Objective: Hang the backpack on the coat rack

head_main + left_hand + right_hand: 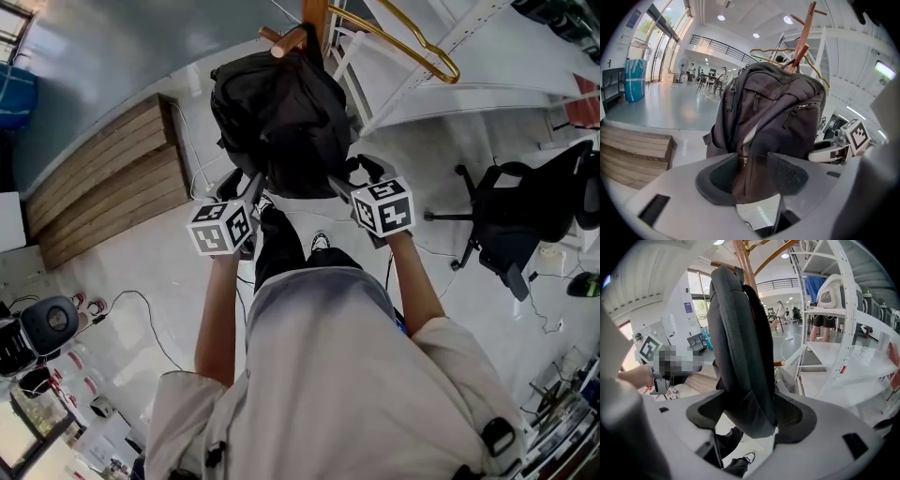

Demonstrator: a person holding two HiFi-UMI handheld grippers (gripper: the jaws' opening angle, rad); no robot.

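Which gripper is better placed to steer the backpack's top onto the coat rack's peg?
Probably right. The right gripper has its jaws clamped on the bottom of the backpack, almost straight under the coat rack pole. The left gripper also clamps the bottom, but the pole stands off to its side.

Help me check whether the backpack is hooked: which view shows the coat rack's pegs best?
The left gripper view: the wooden coat rack rises above the backpack, its upper pegs clear against the ceiling. The head view catches only a pole stub and one peg; the right gripper view, pole and peg fragments.
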